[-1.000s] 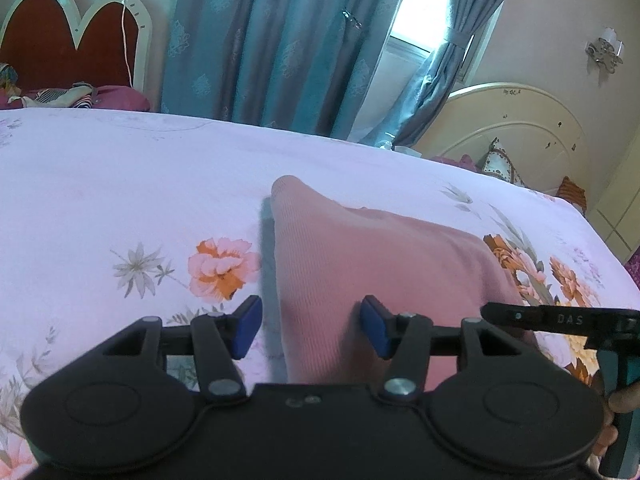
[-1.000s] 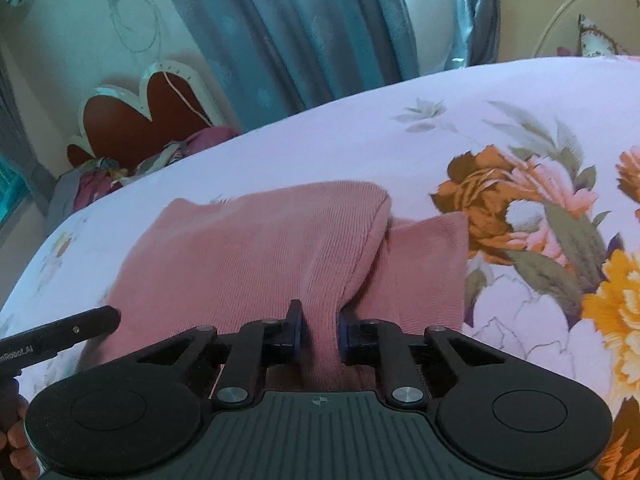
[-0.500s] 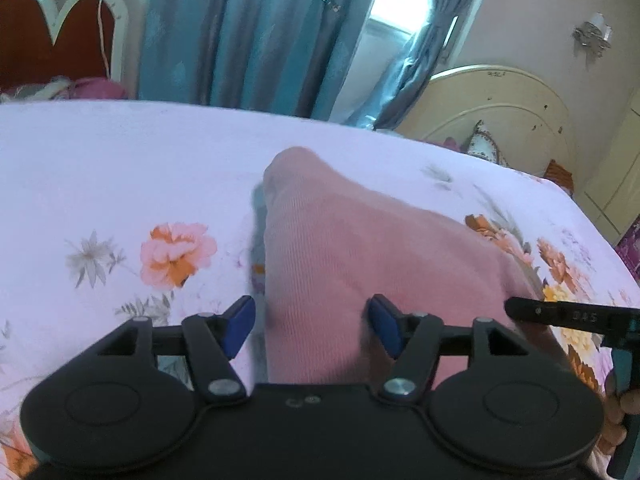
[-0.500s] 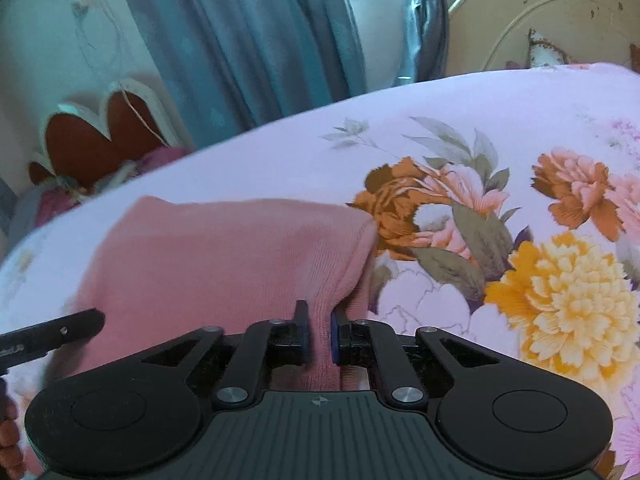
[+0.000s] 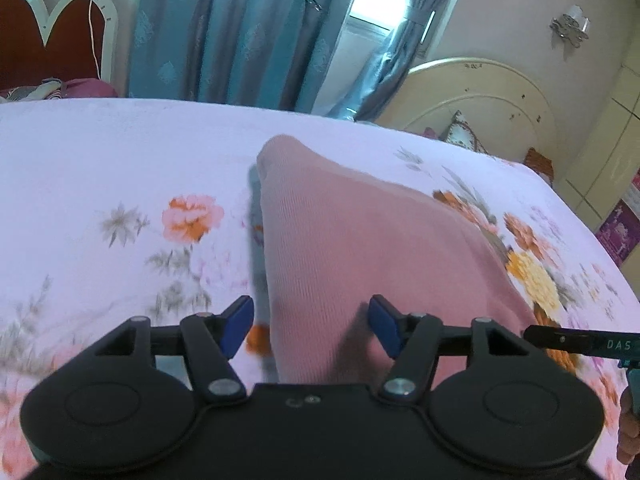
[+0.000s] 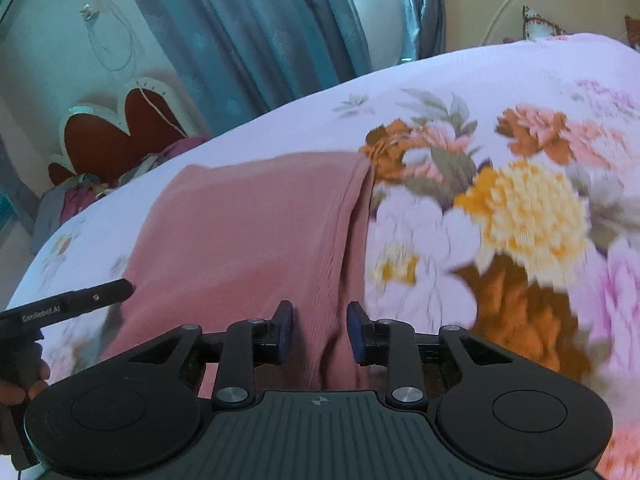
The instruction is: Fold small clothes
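Note:
A pink ribbed garment (image 5: pixel 352 240) lies folded on the floral bedsheet (image 5: pixel 120 160); it also shows in the right wrist view (image 6: pixel 248 232). My left gripper (image 5: pixel 310 326) is open, with its blue pads either side of the garment's near left edge and touching nothing. My right gripper (image 6: pixel 320 332) is open, with its pads parted around the garment's right folded edge, which lies slack between them. Each gripper's black side shows at the edge of the other's view.
The bed ends at a cream headboard (image 5: pixel 480 100) on the right. Blue curtains (image 5: pixel 240 32) and a window stand behind it. A red heart-shaped headboard (image 5: pixel 52 48) and a heap of bedding are at the far left.
My right gripper was shut on the garment's folded edge and has now opened, letting it go. The garment has settled flat. My left gripper stayed open and shifted slightly.

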`<state>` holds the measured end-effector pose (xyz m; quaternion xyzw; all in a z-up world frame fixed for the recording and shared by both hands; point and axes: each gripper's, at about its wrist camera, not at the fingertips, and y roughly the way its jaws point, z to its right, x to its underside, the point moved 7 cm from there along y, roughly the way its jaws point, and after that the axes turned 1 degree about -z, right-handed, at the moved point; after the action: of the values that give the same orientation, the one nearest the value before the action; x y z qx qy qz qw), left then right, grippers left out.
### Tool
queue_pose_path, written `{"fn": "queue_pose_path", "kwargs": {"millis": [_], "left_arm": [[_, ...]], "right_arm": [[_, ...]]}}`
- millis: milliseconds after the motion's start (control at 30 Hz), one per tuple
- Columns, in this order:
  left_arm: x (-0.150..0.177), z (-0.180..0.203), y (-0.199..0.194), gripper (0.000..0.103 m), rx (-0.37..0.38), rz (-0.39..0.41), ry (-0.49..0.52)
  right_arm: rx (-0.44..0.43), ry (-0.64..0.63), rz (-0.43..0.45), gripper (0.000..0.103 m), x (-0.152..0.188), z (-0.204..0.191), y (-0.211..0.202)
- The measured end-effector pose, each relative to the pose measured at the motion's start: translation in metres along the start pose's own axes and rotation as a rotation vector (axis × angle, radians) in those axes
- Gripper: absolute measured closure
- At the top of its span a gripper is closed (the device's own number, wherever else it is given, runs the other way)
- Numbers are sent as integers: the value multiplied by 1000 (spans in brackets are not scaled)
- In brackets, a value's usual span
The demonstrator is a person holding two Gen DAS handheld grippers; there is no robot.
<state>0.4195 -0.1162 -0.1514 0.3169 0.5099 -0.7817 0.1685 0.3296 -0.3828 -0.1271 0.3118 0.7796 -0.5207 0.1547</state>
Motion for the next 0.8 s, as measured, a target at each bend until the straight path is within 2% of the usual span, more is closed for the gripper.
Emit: {"fn": "queue_pose_path", "kwargs": {"millis": [133,233,267,300,433,533,600,700,800], "left_arm": [[21,0,-9,49,10,-35,-12],[35,-2,-7,55,26,-74,-61],[37,-3,-5,55,32,-84,-83],[39,-3,-4,55,35,-89,-97],[41,2,-11,52,46,-82,-114],[46,5,-10,47,38,-89,-89],[53,1,-2,50,16,-112,-85],[51,2,-9,61,26,-103,-79],[37,5,-28,62,18,-41,-50]], "right_arm": [[-10,-21,-39,74,22,-9,-2],[5,-37,-51,74,29,-8,2],[12,-45,-57,78,30,-8,4],[15,-56,-63,99,30,-8,6],[25,-62,-44,99,21,3,-8],[70,-74,-104,99,32,15,0],[82,-94,-106,98,33,12,5],[105,-129,-96,98,29,7,1],[109,-119,-28,95,17,4,-18]]}}
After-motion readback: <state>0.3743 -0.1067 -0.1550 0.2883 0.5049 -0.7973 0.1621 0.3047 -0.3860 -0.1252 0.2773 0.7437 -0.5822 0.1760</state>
